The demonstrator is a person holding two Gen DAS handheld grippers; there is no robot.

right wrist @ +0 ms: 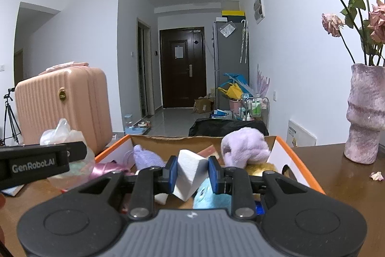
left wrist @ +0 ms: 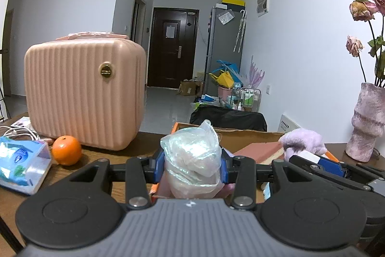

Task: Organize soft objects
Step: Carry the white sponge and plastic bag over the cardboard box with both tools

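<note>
The left gripper [left wrist: 192,166] is clamped on a plastic-wrapped soft bundle [left wrist: 191,158], its blue pads [left wrist: 158,166] pressing in from both sides so the clear film bulges above and below the grip. The right gripper [right wrist: 190,174] is clenched on a white foam wedge [right wrist: 190,175], held across its flat faces with one corner pointing down. Both loads hang just over the near edge of the cardboard box [right wrist: 298,168], an orange-rimmed carton on the brown table [right wrist: 349,184]. In the box lie a lilac plush ball [right wrist: 244,146] near its far right corner, a second lilac piece [right wrist: 146,157] toward the left, a teal plush [right wrist: 211,196] under the wedge, and something gold beside it. Beyond the box's left side stands a pink ribbed case [left wrist: 84,93], with an orange [left wrist: 66,150] and a tissue pack [left wrist: 21,165] toward the table's left edge; a textured vase [right wrist: 365,112] of dried roses stands at the right. The bundle looks light and squashy, its film probably slippery, so a grip around its thick middle seems safest. The wedge should be nearly weightless yet easily dented; flat faces suit the pads best.
</note>
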